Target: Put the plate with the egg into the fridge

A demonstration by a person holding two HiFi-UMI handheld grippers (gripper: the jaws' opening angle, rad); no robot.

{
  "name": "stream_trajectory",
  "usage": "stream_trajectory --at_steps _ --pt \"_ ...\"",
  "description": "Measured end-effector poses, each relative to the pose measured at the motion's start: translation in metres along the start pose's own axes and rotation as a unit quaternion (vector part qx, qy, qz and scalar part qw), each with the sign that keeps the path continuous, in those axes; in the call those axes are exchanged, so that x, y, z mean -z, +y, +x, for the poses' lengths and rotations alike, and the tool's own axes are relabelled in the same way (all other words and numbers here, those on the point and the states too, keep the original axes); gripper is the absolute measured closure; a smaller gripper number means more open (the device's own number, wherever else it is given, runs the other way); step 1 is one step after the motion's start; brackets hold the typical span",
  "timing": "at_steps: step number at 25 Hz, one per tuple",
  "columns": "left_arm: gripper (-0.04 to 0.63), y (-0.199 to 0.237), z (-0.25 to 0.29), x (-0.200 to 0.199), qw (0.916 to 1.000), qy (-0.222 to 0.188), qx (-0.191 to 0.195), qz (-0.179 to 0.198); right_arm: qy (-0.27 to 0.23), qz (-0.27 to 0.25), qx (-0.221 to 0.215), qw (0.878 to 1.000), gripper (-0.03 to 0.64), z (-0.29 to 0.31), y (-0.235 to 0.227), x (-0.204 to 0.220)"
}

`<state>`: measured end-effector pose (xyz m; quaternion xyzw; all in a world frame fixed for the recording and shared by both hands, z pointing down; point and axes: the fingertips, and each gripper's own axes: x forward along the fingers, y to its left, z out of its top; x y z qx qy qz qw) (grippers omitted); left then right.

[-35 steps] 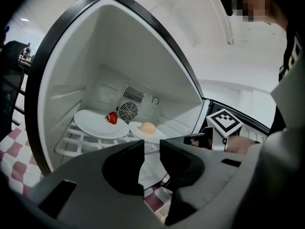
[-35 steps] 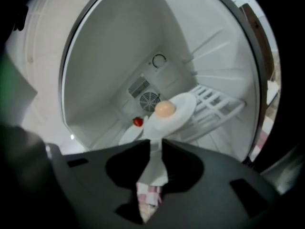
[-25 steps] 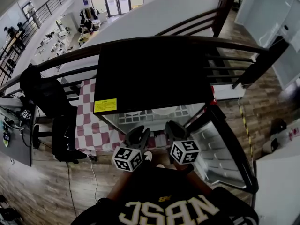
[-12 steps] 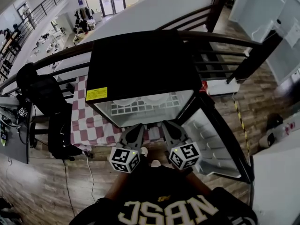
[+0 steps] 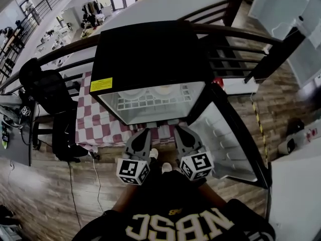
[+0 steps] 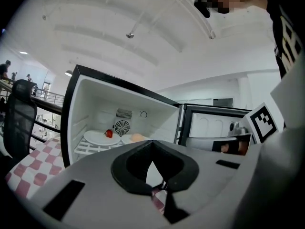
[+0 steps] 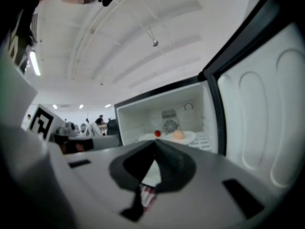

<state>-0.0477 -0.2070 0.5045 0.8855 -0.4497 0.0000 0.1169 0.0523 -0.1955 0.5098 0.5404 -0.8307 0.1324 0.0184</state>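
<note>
The black fridge (image 5: 150,54) stands open, its door (image 5: 225,144) swung out to the right. On its wire shelf lie two white plates: the plate with the egg (image 5: 166,90) on the right and a plate with a small red item (image 5: 134,93) on the left. The egg (image 6: 137,137) and the red item (image 6: 108,133) show in the left gripper view, and the egg plate (image 7: 184,138) in the right gripper view. My left gripper (image 5: 143,133) and right gripper (image 5: 180,131) hover side by side just outside the fridge, both shut and empty.
The fridge sits on a table with a red-and-white checkered cloth (image 5: 93,124). A black office chair (image 5: 45,92) stands to the left. A dark railing (image 5: 241,34) runs behind the fridge. Wooden floor (image 5: 50,195) lies below.
Both grippers' jaws have closed with nothing between them. The fridge's open front now sits higher in the head view, with both plates showing more plainly.
</note>
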Motion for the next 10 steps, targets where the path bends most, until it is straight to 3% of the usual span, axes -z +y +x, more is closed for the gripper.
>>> stream_trajectory --at_steps 10 --pt "0.573 0.001 -0.027 0.003 0.9999 0.004 -0.009 0.004 -0.001 -0.007 -0.009 1.000 0.595 -0.009 0.024 0.006"
